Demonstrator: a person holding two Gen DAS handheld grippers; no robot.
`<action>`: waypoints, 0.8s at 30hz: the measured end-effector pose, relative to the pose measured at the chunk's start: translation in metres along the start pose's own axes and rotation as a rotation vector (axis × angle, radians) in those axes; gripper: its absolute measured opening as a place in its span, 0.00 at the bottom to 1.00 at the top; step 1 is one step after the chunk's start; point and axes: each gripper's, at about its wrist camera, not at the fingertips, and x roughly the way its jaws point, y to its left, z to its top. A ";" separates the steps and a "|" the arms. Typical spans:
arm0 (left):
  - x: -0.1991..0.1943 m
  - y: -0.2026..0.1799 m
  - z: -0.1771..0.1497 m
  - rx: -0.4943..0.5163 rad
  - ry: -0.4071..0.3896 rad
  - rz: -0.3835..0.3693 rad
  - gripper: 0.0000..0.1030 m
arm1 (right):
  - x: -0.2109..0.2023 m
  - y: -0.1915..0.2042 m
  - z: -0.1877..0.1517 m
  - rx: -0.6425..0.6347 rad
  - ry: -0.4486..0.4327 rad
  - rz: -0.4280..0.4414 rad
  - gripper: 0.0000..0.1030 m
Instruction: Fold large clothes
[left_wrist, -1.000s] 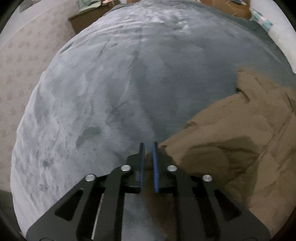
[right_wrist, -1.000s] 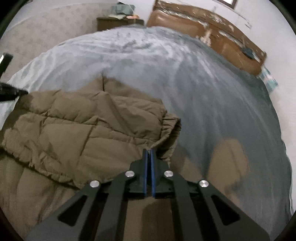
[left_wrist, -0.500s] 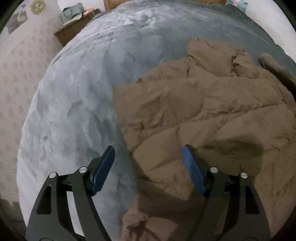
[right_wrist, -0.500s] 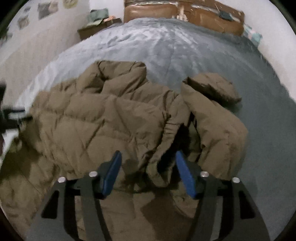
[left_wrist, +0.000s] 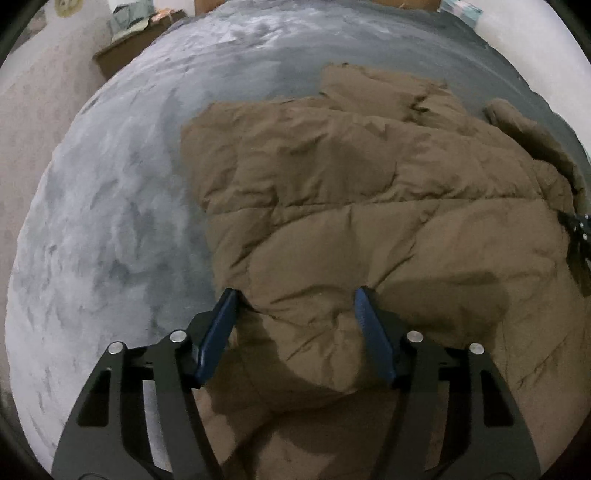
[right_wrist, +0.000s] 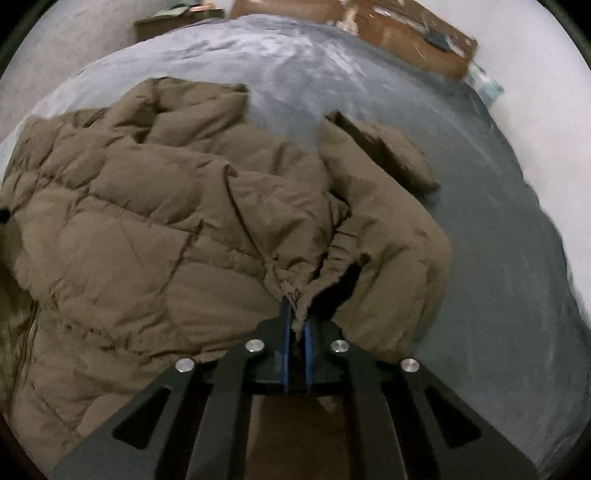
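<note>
Two grippers work over one big brown quilted jacket that lies spread on a bed covered by a grey plush blanket.

Far to the left, in the left wrist view, a wooden nightstand with folded things on top stands by the patterned wall, past the bed's corner. Nearer, the blanket lies bare along the jacket's left edge. The left gripper points steeply down at that edge. Its blue-padded jaws stand well apart, though they have just been closing in a little, and a puffed fold of the jacket's lower left part bulges up between them. Whether the pads already press on the cloth I cannot tell; they look to sit right beside it.

Moving right across the quilted panels, the jacket bunches toward a seam. In the right wrist view, the right gripper has its jaws pinched nearly together on a gathered, crinkled edge of the jacket, having just snapped closed on it. Just right of that pinch, a sleeve lies folded over itself, its cuff toward the head of the bed. Beyond it is bare blanket, then a brown headboard at the far right.
</note>
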 end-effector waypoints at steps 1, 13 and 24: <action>0.001 -0.003 0.002 0.007 0.000 0.009 0.64 | 0.009 -0.003 0.000 0.010 0.057 0.014 0.07; 0.015 -0.019 0.046 -0.017 -0.014 0.067 0.77 | -0.021 0.013 0.032 0.116 -0.114 0.157 0.70; 0.065 -0.007 0.061 -0.032 0.110 0.011 0.63 | 0.059 0.042 0.046 0.060 0.071 0.159 0.29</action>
